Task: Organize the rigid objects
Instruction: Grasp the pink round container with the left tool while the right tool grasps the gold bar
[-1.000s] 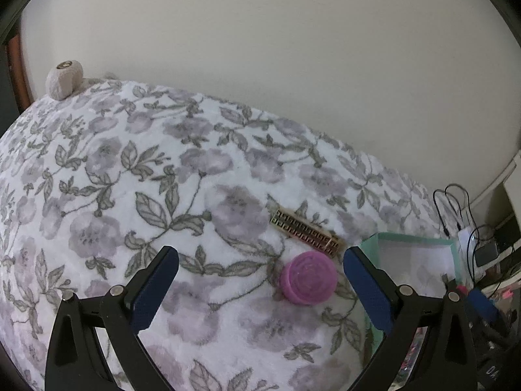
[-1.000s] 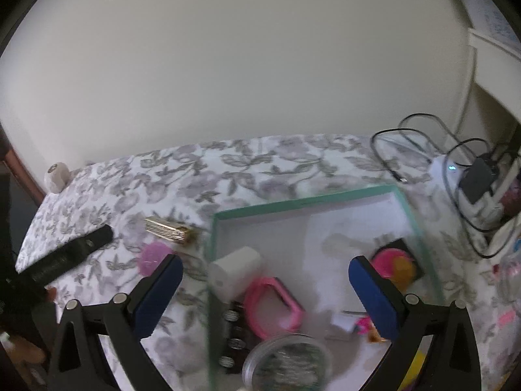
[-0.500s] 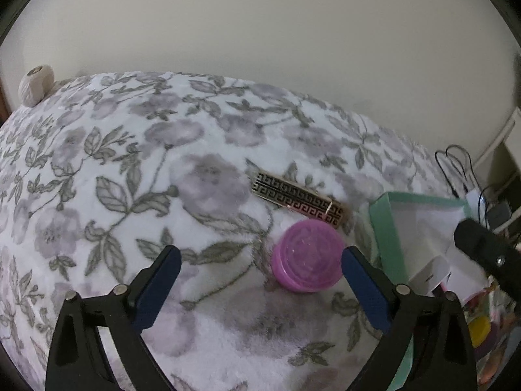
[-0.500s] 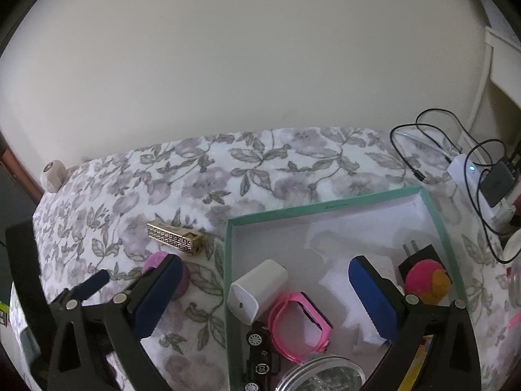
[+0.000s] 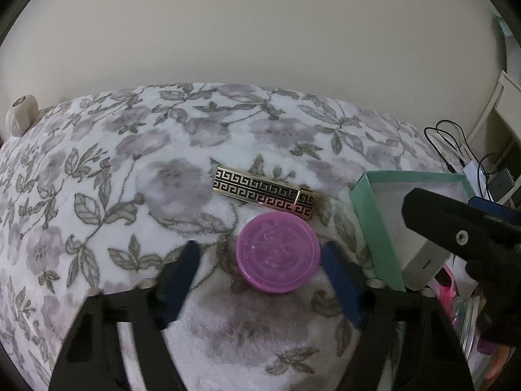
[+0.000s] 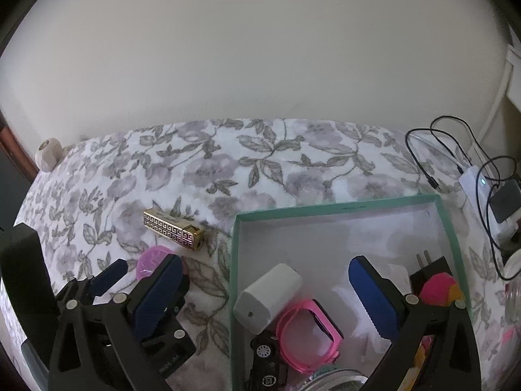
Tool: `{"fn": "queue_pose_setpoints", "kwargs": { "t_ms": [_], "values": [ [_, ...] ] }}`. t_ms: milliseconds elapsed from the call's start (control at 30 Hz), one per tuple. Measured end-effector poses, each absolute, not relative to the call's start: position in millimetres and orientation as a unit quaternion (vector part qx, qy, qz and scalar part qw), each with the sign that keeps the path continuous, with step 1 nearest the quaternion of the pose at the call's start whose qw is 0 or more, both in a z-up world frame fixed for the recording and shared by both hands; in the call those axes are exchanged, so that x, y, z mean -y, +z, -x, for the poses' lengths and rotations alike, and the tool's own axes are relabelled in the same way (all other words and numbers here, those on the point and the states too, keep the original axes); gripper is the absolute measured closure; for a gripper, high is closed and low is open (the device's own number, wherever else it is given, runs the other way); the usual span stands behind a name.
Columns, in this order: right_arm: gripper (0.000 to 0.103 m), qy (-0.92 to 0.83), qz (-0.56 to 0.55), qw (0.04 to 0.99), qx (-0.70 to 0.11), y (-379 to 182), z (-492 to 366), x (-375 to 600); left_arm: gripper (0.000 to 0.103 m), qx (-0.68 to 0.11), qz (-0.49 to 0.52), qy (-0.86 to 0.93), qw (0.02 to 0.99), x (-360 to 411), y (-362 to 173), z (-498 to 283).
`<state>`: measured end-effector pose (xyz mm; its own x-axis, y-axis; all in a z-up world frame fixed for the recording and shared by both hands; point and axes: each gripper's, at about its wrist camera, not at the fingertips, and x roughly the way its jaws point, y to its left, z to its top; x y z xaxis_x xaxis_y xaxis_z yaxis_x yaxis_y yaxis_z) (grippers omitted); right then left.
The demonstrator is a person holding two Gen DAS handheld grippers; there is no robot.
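Jaws of the left gripper (image 5: pixel 260 262) had just been closing, bracketing the purple disc (image 5: pixel 277 252) at lower centre, pads apparently not yet gripping; right gripper (image 6: pixel 260 280) stood open, empty.

A home bedroom: a flowered blanket (image 5: pixel 136 163) over a bed, plain wall (image 6: pixel 260 49) behind, charger cables (image 6: pixel 456 150) at three o'clock.
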<state>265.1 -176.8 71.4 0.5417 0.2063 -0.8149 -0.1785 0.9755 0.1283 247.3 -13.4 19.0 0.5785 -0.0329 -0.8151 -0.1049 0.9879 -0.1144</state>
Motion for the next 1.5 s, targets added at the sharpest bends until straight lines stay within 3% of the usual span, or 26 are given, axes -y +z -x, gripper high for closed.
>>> {"fn": "queue_pose_setpoints", "kwargs": {
  "t_ms": [167,633,933,1167,1267,1500],
  "values": [
    [0.000,0.115,-0.006,0.873,-0.475,67,-271,167,0.051,-0.449,0.083,0.015,0.890,12,22,-246],
    [0.000,0.122,0.003,0.862,-0.492,59,-284,147,0.051,-0.443,0.091,0.024,0.892,7,24,-243],
    [0.001,0.145,0.041,0.863,-0.482,60,-290,117,0.051,-0.444,0.168,0.117,0.872,-59,30,-235],
    [0.015,0.171,0.096,0.856,-0.478,50,-290,75,0.051,-0.451,0.216,0.168,0.850,-100,30,-223],
    [0.028,0.166,0.111,0.854,-0.480,43,-291,65,0.051,-0.451,0.217,0.179,0.847,-105,31,-220],
    [0.040,0.172,0.132,0.842,-0.494,25,-297,48,0.051,-0.454,0.233,0.175,0.842,-110,29,-219]
  ]
}}
